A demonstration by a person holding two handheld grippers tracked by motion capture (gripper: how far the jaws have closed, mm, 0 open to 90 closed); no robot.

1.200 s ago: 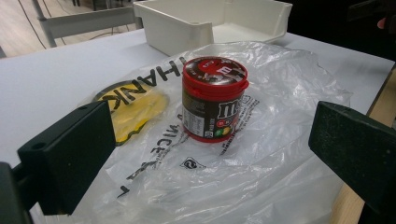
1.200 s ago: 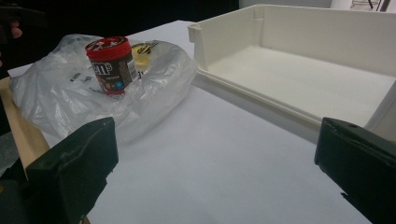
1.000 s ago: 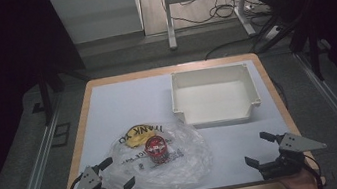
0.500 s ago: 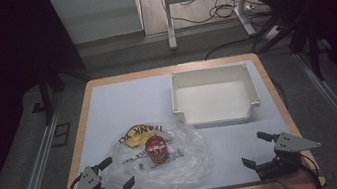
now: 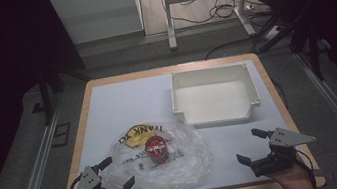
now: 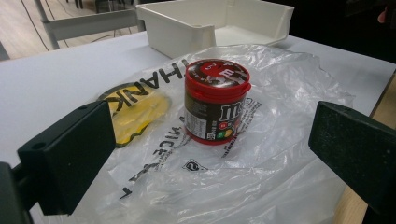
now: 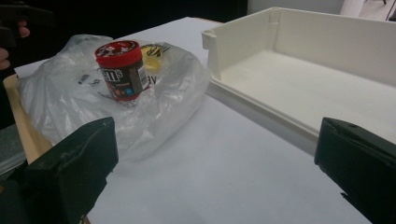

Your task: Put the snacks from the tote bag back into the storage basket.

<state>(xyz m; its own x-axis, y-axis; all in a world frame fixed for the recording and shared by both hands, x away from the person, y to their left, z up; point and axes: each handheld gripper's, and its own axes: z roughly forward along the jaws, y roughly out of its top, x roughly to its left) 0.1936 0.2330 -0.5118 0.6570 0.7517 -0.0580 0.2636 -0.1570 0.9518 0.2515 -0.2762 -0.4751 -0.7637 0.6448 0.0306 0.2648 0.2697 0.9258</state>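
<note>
Red-lidded candy jar (image 5: 156, 149) upright on clear plastic bag (image 5: 187, 165), white bin (image 5: 212, 95) beyond, both tongs (image 5: 110, 176) (image 5: 254, 146) wide, empty

A red-lidded jar (image 5: 155, 149) stands upright on a crumpled clear plastic bag (image 5: 187, 165) near the front of the white tabletop (image 5: 123, 106). The left gripper (image 5: 109, 176) sits at the bag's left edge, jaws spread. The right gripper (image 5: 252, 146) hovers well apart, jaws spread, below an empty white tray (image 5: 212, 95).
</note>
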